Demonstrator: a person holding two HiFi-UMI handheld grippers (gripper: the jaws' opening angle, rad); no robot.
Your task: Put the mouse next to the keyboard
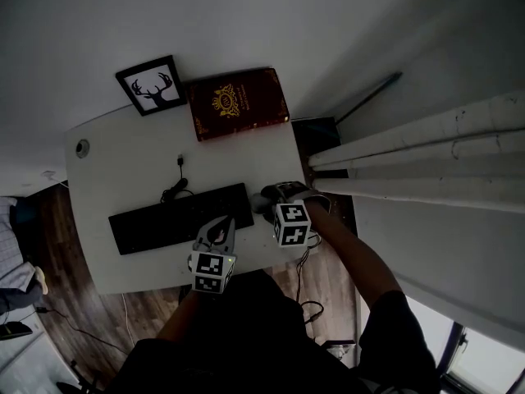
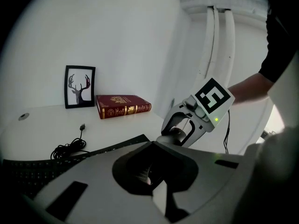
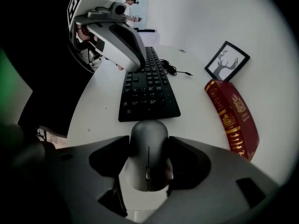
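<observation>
The grey mouse (image 3: pixel 148 153) sits between the jaws of my right gripper (image 3: pixel 148 143), which press on both its sides. It is just off the right end of the black keyboard (image 3: pixel 148 85), close above or on the white desk; I cannot tell which. From the head view the mouse (image 1: pixel 277 190) and right gripper (image 1: pixel 287 197) are near the desk's right edge, beside the keyboard (image 1: pixel 180 217). My left gripper (image 1: pixel 218 230) hangs over the keyboard's front right part, jaws together and empty. The left gripper view shows the right gripper (image 2: pixel 180 132) ahead.
A red book (image 1: pixel 238 103) and a framed deer picture (image 1: pixel 152 84) stand at the back of the desk (image 1: pixel 123 154). A coiled black cable (image 1: pixel 175 189) lies behind the keyboard. White pipes (image 1: pixel 426 150) run along the wall at the right.
</observation>
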